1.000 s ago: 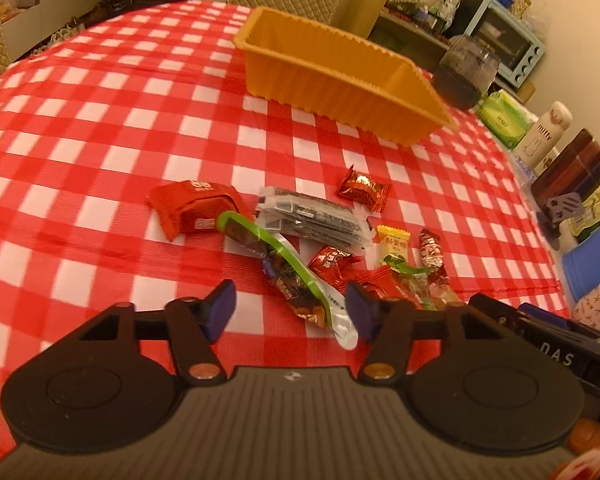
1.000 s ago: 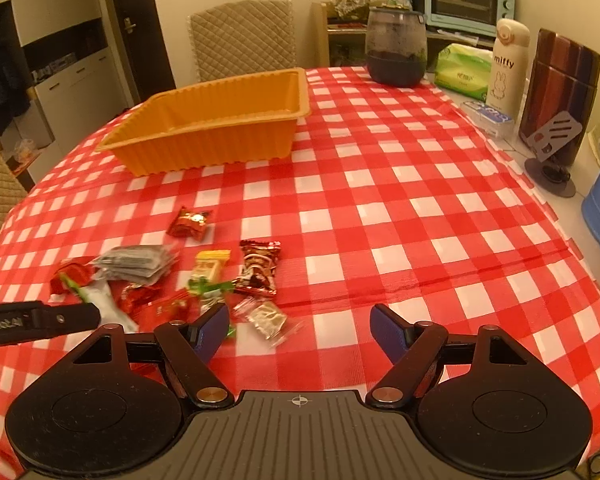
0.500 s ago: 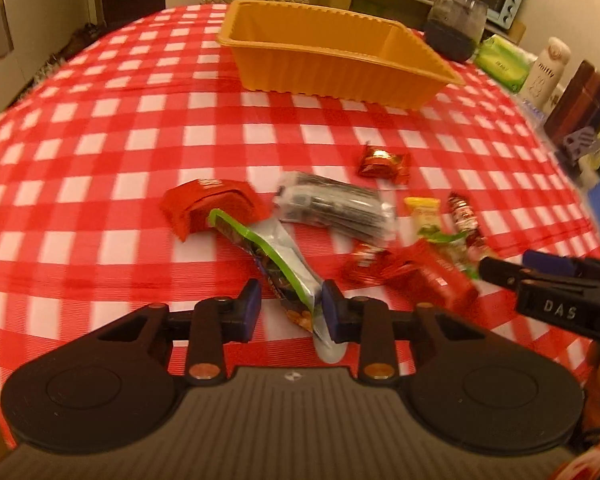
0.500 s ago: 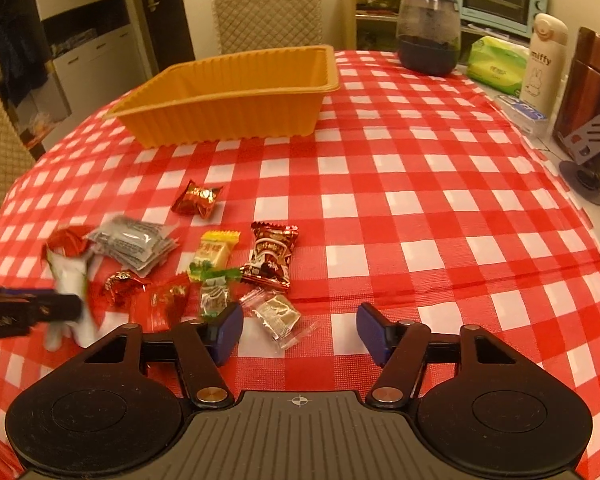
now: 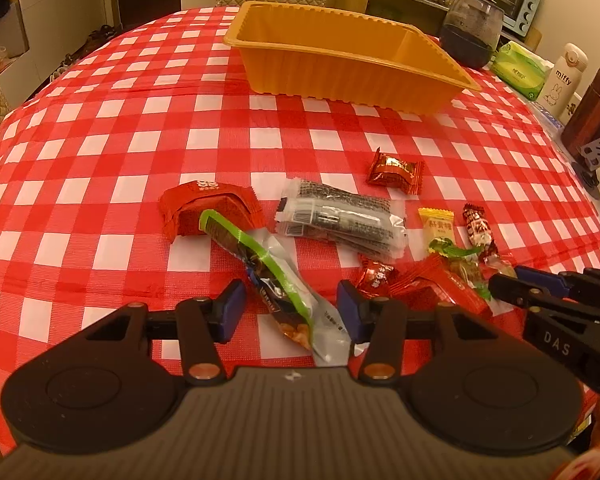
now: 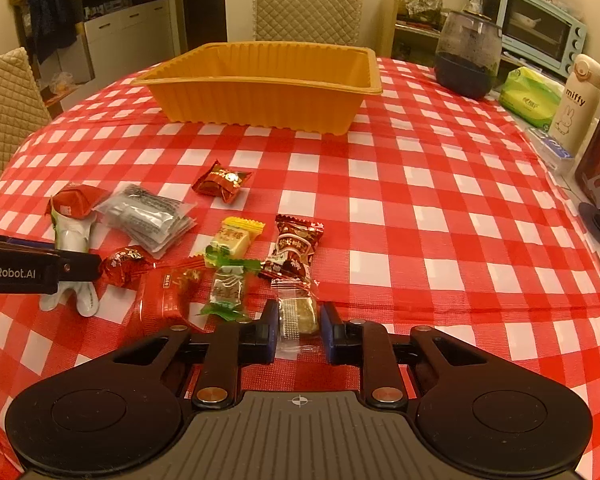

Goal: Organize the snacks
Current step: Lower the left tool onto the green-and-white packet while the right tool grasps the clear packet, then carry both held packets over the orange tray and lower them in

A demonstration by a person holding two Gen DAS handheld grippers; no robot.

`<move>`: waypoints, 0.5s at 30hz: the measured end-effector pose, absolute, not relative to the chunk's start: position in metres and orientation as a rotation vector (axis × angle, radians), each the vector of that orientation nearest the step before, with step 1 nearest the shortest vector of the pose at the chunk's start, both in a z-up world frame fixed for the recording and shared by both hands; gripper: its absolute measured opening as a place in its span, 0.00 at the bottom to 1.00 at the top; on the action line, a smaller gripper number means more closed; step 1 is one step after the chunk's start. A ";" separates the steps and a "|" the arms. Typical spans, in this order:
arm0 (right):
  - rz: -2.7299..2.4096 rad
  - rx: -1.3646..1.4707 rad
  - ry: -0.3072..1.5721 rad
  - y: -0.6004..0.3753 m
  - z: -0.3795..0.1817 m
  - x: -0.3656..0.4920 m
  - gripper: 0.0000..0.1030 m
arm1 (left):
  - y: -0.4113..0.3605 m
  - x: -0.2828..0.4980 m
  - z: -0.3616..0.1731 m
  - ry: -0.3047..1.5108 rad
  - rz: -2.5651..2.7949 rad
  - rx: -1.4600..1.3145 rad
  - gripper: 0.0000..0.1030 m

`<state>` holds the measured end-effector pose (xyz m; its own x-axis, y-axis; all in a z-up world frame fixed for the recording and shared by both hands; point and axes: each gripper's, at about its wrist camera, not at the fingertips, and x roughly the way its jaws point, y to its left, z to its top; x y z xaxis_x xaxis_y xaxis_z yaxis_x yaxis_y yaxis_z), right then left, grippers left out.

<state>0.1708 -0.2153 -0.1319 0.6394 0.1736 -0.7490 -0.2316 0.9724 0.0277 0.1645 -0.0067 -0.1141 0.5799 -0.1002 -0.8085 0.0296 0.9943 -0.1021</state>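
Right gripper (image 6: 299, 330): jaws have come in from wide apart a second ago and are now pinching a clear-wrapped candy (image 6: 298, 312), pads pressing both sides of the wrapper. The candy is lying on the cloth (image 6: 420, 216) at the near edge of the pile, at 6 o'clock from the brown candy (image 6: 296, 246) and just at 3 o'clock from the green candy (image 6: 228, 290). Nothing is lifted yet.

Left gripper (image 5: 290, 312): jaws narrowed on the long green-edged packet (image 5: 268, 276) half a second ago and are opening again now. The packet is lying between the fingers, lengthwise, but the pads are standing clear of it on both sides. Reading this as a re-grip or a failed first pinch; cannot tell which.

The tray (image 5: 352, 60) is sitting at 12 o'clock from the pile, well apart from it, with nothing visible inside. All other snacks are on the cloth: red pack (image 5: 208, 210) touching the far end of the long packet, grey sachets (image 5: 340, 220) at 3 o'clock of the red pack, red candy (image 5: 396, 170) beyond them.

Judgement: the right side is ready to lift and carry to the tray; the left is needing another close before it can follow. Task is barely begun.
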 end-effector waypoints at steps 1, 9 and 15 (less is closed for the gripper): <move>0.229 -0.066 0.849 -0.216 -0.132 0.171 0.21 | -0.006 0.163 -0.113 0.948 -0.078 -0.078 0.37; 0.212 -0.041 0.857 -0.220 -0.131 0.170 0.21 | 0.004 0.158 -0.114 0.949 -0.078 -0.074 0.25; 0.194 -0.027 0.853 -0.220 -0.129 0.171 0.21 | 0.000 0.155 -0.112 0.937 -0.071 -0.056 0.21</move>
